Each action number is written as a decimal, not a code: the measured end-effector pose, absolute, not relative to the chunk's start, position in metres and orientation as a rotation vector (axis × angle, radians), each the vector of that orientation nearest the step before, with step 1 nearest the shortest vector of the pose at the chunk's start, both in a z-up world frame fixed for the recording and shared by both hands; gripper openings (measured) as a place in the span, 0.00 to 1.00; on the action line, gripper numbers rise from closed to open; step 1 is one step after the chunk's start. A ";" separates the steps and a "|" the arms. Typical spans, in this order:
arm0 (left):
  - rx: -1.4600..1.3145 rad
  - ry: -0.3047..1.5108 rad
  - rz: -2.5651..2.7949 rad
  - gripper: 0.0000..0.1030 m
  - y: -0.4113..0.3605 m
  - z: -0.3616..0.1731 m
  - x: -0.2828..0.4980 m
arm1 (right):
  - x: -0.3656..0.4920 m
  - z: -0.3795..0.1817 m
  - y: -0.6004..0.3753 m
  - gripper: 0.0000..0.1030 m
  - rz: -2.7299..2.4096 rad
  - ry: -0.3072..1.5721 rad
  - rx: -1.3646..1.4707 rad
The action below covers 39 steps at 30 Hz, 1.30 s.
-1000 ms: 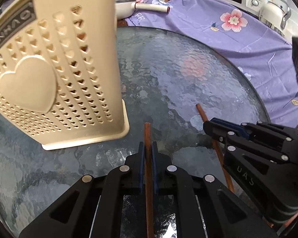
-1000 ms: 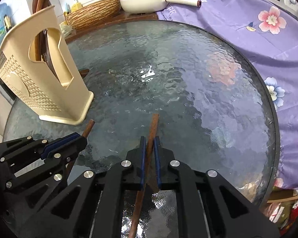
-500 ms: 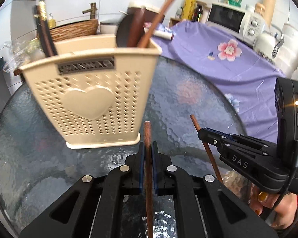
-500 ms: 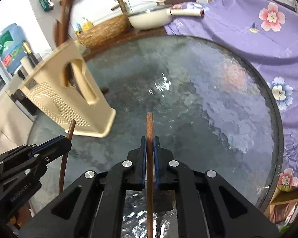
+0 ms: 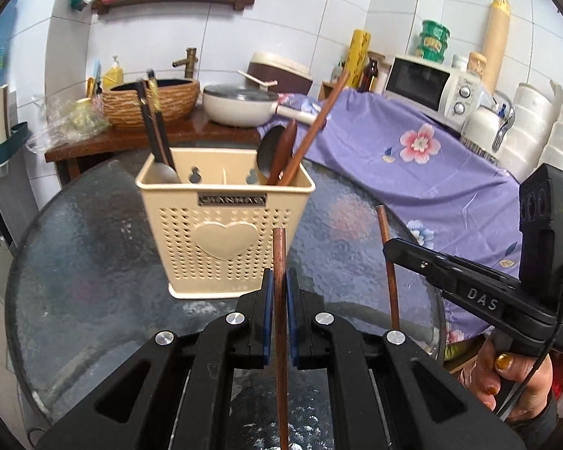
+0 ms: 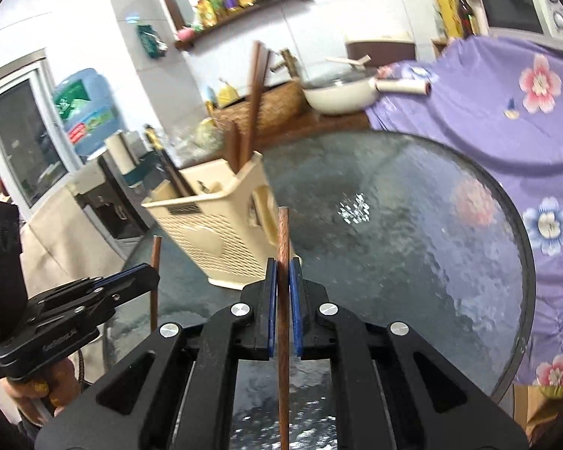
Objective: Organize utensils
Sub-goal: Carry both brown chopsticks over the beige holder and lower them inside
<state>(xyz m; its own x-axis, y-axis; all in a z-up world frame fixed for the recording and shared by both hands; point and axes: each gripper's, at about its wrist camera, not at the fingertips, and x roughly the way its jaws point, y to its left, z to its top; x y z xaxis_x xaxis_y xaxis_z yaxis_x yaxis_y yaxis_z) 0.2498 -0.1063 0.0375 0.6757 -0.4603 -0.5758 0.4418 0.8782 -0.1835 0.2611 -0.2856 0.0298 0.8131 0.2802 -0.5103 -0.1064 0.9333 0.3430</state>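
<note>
Chopsticks (image 5: 280, 300) (image 6: 283, 292), one pinched upright per gripper, L (image 5: 276, 292) & R (image 6: 282, 292); holder (image 5: 225, 225) just ahead, nearer L, mouth up.

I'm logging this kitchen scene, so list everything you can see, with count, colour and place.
utensil holder: one, beige, on the table, holding dark utensils
glass table: one, round, dark
chopsticks: two, brown, one in the left gripper, one in the right gripper
pan: one, white, on the wooden counter
woven basin: one, tan, beside the pan
floral cloth: one, purple, right of the table
microwave: one, white, far right
left gripper: black, shut on a chopstick
right gripper: black, shut on a chopstick
</note>
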 end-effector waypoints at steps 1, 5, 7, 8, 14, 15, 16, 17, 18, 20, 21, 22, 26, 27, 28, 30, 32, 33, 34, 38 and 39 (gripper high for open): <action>-0.031 0.650 -0.507 0.06 -0.106 0.039 0.249 | 0.257 0.034 -0.283 0.07 0.216 0.576 0.305; -0.039 0.620 -0.500 0.06 -0.097 0.051 0.241 | 0.248 0.046 -0.279 0.07 0.242 0.544 0.297; -0.040 0.606 -0.491 0.06 -0.092 0.056 0.239 | 0.244 0.052 -0.278 0.07 0.245 0.546 0.283; -0.042 0.601 -0.489 0.06 -0.089 0.057 0.238 | 0.242 0.056 -0.276 0.07 0.254 0.543 0.282; -0.048 0.570 -0.479 0.06 -0.080 0.072 0.234 | 0.240 0.074 -0.268 0.07 0.290 0.535 0.244; -0.044 0.565 -0.475 0.06 -0.080 0.074 0.234 | 0.239 0.078 -0.266 0.07 0.300 0.532 0.236; -0.044 0.561 -0.473 0.06 -0.078 0.077 0.234 | 0.238 0.081 -0.265 0.07 0.303 0.528 0.233; -0.045 0.558 -0.473 0.06 -0.078 0.078 0.234 | 0.237 0.084 -0.264 0.07 0.307 0.523 0.229; -0.049 0.553 -0.473 0.06 -0.077 0.081 0.233 | 0.236 0.088 -0.262 0.07 0.315 0.515 0.225; -0.048 0.543 -0.471 0.06 -0.074 0.083 0.233 | 0.235 0.094 -0.260 0.07 0.325 0.504 0.213; -0.046 0.538 -0.467 0.06 -0.074 0.086 0.233 | 0.235 0.099 -0.257 0.07 0.328 0.496 0.200; -0.045 0.534 -0.467 0.06 -0.074 0.088 0.234 | 0.234 0.101 -0.256 0.07 0.331 0.492 0.194; -0.040 0.505 -0.459 0.06 -0.072 0.100 0.234 | 0.237 0.118 -0.246 0.07 0.351 0.473 0.155; -0.035 0.494 -0.454 0.06 -0.071 0.104 0.234 | 0.238 0.121 -0.245 0.07 0.354 0.469 0.148; -0.031 0.488 -0.452 0.06 -0.070 0.107 0.234 | 0.239 0.126 -0.243 0.07 0.359 0.464 0.140; -0.025 0.477 -0.454 0.06 -0.069 0.115 0.235 | 0.243 0.134 -0.240 0.07 0.374 0.465 0.138; -0.025 0.471 -0.461 0.06 -0.068 0.122 0.237 | 0.247 0.142 -0.237 0.07 0.392 0.468 0.137; -0.026 0.462 -0.465 0.06 -0.067 0.129 0.238 | 0.248 0.150 -0.235 0.07 0.402 0.464 0.130; -0.026 0.455 -0.466 0.06 -0.067 0.133 0.238 | 0.250 0.155 -0.233 0.07 0.406 0.462 0.122; -0.014 0.397 -0.454 0.06 -0.064 0.162 0.240 | 0.257 0.179 -0.229 0.07 0.426 0.448 0.109; -0.015 0.387 -0.451 0.06 -0.064 0.168 0.241 | 0.259 0.184 -0.228 0.07 0.426 0.442 0.110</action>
